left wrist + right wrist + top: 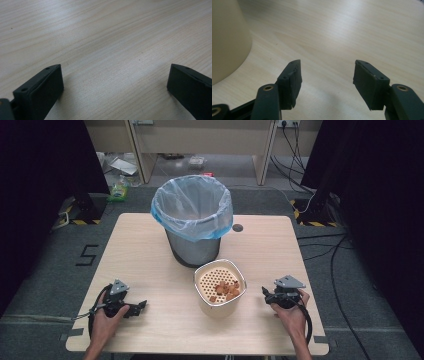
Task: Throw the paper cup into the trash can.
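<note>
Both claws, left gripper [142, 305] and right gripper [264, 292], are resting released on the table [150, 250], flanking a cream strainer bowl [219, 285].

Bin [192, 222], colander [219, 286] mid-table; sides seemingly open

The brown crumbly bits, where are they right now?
In the high view, the brown bits lie in the cream strainer bowl near the table's middle, just in front of the bin.
</note>
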### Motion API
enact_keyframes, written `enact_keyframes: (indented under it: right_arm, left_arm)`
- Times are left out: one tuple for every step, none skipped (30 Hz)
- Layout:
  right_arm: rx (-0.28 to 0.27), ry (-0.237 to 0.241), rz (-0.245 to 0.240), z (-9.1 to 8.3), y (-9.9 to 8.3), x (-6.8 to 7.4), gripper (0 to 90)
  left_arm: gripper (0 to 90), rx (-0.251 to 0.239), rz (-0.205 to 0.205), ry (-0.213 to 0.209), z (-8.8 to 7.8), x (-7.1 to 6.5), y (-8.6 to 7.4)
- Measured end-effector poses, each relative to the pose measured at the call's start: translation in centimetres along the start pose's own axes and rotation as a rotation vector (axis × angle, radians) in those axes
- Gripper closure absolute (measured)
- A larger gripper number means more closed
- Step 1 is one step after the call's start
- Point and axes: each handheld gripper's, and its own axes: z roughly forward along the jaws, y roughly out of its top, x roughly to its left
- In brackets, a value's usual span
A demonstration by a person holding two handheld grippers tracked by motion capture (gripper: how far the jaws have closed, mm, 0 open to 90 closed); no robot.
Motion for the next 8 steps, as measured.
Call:
enact_keyframes:
  right_arm:
    - [0.010,0.001,-0.010,0.0,-0.1,0.1,37.7]
    - [0.015,0.004,-0.012,0.0,-0.1,0.3,37.8]
    - [0.009,0.012,-0.004,0.0,-0.3,0.5,37.8]
    - [0.018,0.018,0.000,0.0,-0.5,0.6,37.6]
    - [0.029,0.019,-0.002,0.1,-0.7,0.7,37.3]
    - [0.033,0.024,-0.005,0.2,-0.9,0.7,36.8]
    - [0.045,0.026,0.005,0.4,-1.1,0.8,35.8]
    - [0.067,0.027,0.003,0.6,-1.2,0.8,34.2]
  left_arm:
    - [0.0,0.000,0.000,0.000,0.0,0.0,0.0]
    - [0.0,0.000,0.000,0.000,0.0,0.0,0.0]
    - [0.0,0.000,0.000,0.000,0.0,0.0,0.0]
    - [0.0,0.000,0.000,0.000,0.0,0.0,0.0]
    - [0.0,0.000,0.000,0.000,0.0,0.0,0.0]
    - [0.0,0.000,0.000,0.000,0.0,0.0,0.0]
    - [0.0,0.000,0.000,0.000,0.0,0.0,0.0]
    - [0.0,0.000,0.000,0.000,0.0,0.0,0.0]
